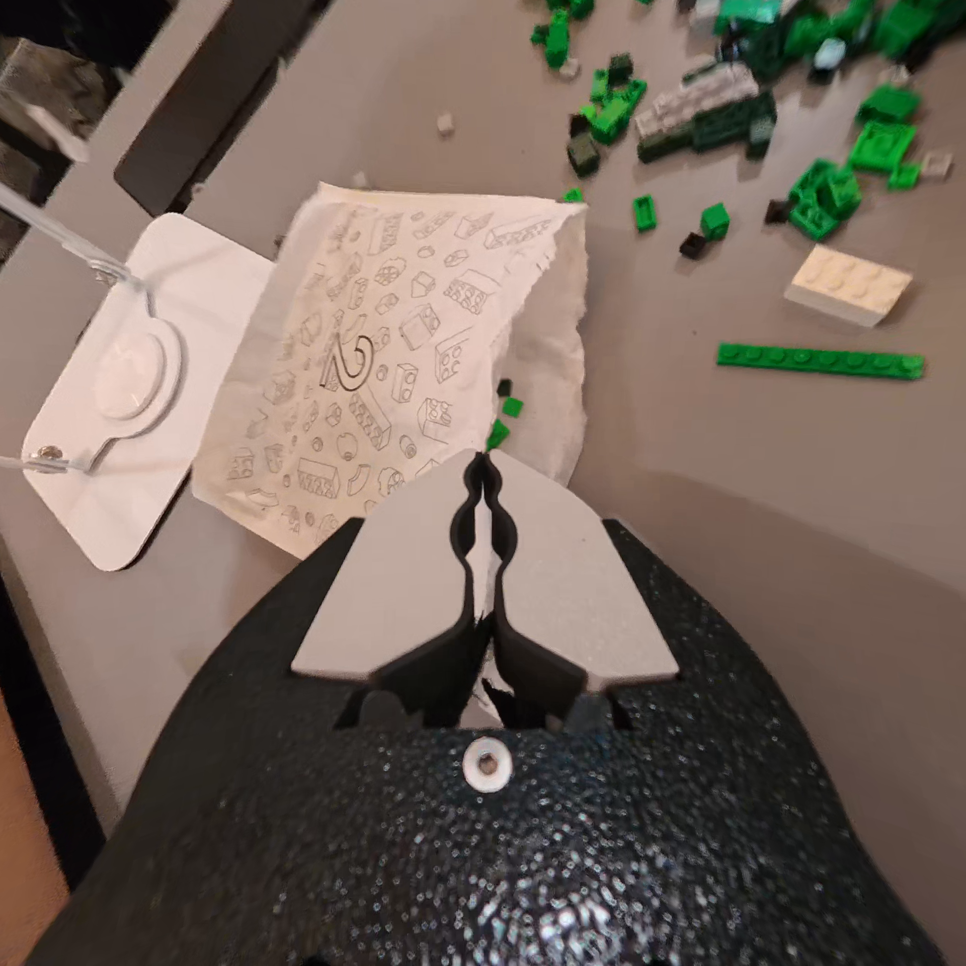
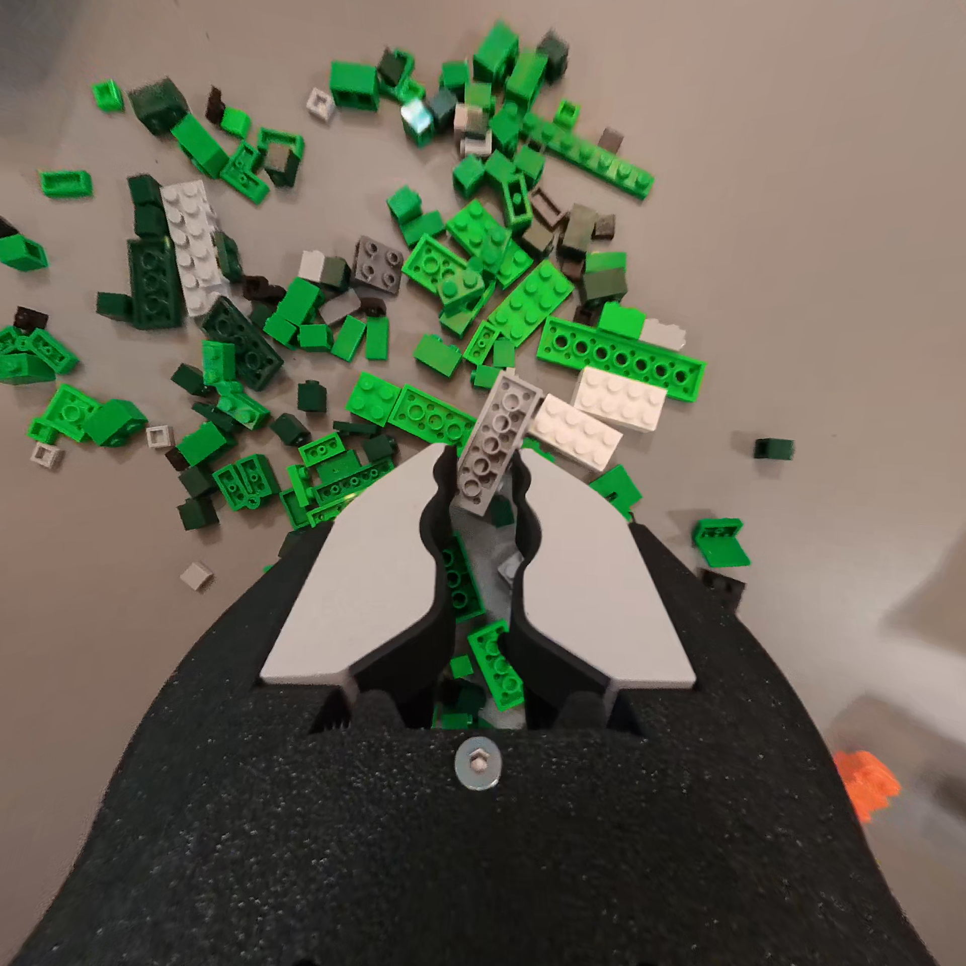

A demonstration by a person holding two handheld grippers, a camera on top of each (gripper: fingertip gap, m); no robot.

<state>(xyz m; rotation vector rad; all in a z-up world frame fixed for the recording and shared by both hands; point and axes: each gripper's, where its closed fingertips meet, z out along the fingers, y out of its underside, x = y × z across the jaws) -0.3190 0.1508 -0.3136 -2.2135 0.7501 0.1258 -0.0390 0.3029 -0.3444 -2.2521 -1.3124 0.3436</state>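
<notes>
My left gripper (image 1: 482, 460) is shut on the near edge of a torn white paper bag (image 1: 387, 355) printed with brick outlines, which lies on the grey table (image 1: 732, 470). A few small green pieces (image 1: 509, 407) sit at the bag's torn right side. My right gripper (image 2: 483, 465) is shut on a light grey plate (image 2: 496, 434), held underside up and tilted, above a spread of green, dark green, grey and white bricks (image 2: 470, 272). Two white bricks (image 2: 596, 418) lie just right of the held plate.
In the left wrist view a white flat stand with clear arms (image 1: 120, 366) lies left of the bag. A white brick (image 1: 849, 285) and a long green plate (image 1: 820, 360) lie to the right, a brick pile (image 1: 732, 104) beyond. An orange piece (image 2: 865, 784) shows at the right wrist view's right edge. My hands' fingertips stand some 30 cm from each other. The orange piece (image 2: 865, 784) is about 20 cm from my right fingertips.
</notes>
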